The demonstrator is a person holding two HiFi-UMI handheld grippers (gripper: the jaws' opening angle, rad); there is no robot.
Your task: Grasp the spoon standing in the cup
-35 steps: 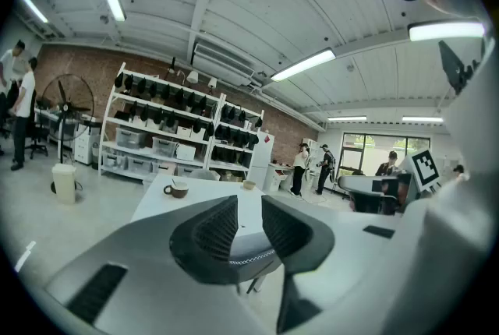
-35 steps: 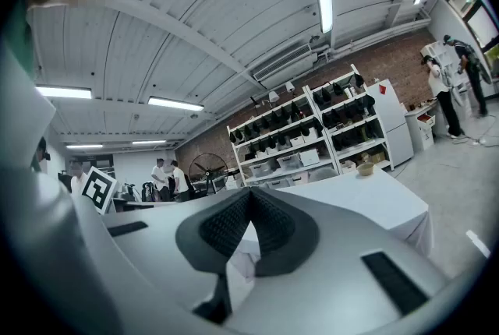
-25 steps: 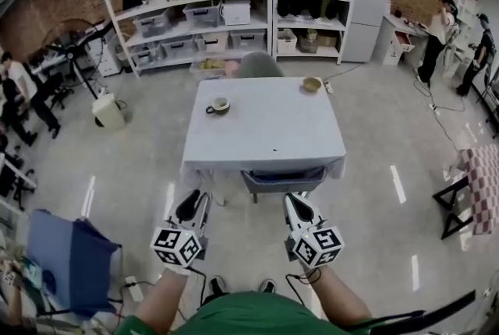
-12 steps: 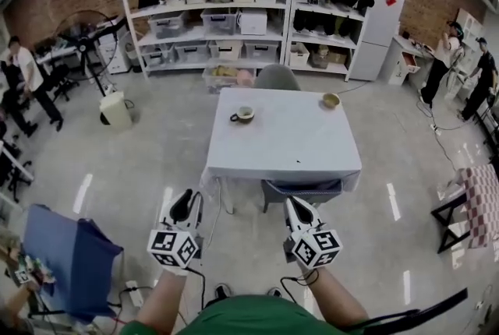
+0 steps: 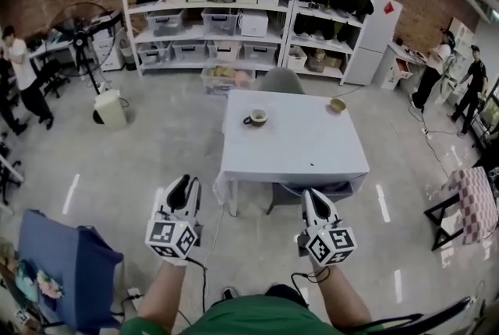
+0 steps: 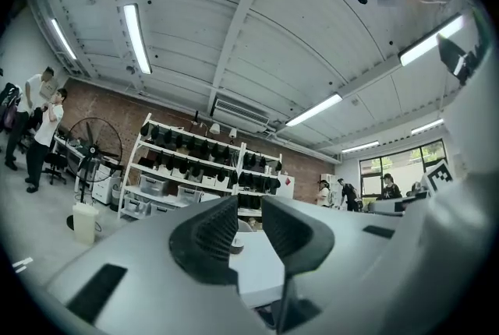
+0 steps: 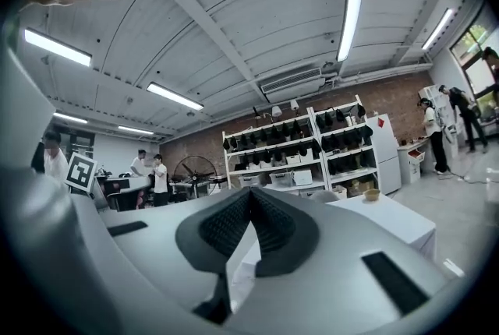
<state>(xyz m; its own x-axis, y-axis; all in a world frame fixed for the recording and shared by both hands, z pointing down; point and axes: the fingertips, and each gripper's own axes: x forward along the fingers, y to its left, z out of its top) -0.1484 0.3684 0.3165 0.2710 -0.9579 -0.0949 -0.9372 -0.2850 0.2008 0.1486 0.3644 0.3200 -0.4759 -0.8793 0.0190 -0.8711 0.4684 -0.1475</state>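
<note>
Cup (image 5: 255, 118) at my twelve o'clock, beyond reach; I hold left gripper (image 5: 181, 184) parted for grasping, right gripper (image 5: 312, 197) closed, empty.

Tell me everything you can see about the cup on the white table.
The cup is small and round, dark on the outside with a paler inside. It looks like ceramic, though that is hard to confirm from this far away. A dark handle sticks out toward the left of the head view. It stands upright near the far left part of the table, set in from the edges. Only the tabletop touches it. What it holds is too small to make out.
</note>
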